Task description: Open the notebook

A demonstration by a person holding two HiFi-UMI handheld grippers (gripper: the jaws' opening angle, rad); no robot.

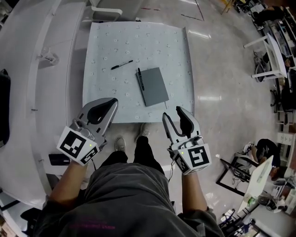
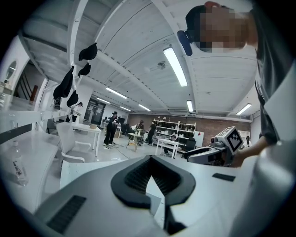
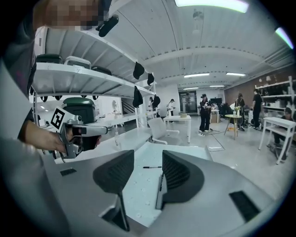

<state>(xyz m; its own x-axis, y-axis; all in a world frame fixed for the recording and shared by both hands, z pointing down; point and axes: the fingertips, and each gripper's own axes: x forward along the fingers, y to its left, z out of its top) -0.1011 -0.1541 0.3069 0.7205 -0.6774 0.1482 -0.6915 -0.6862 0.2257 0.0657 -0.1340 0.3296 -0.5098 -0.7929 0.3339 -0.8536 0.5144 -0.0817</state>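
A closed grey notebook (image 1: pixel 154 86) lies on the pale patterned table cloth (image 1: pixel 111 44), right of the middle. A black pen (image 1: pixel 140 78) rests along its left edge. Both grippers hover at the near edge of the table, short of the notebook. My left gripper (image 1: pixel 112 102) is shut with its tips meeting and nothing in it. My right gripper (image 1: pixel 172 113) is open and empty. In the right gripper view, the right gripper (image 3: pixel 148 159) points at the notebook (image 3: pixel 158 194), whose edge shows beside the right finger.
A second black pen (image 1: pixel 121 65) lies loose on the cloth, left of the notebook. A white bench (image 1: pixel 41 55) runs along the left side and a white chair (image 1: pixel 108 9) stands beyond the far edge. The person's shoes (image 1: pixel 120 143) show below the near edge.
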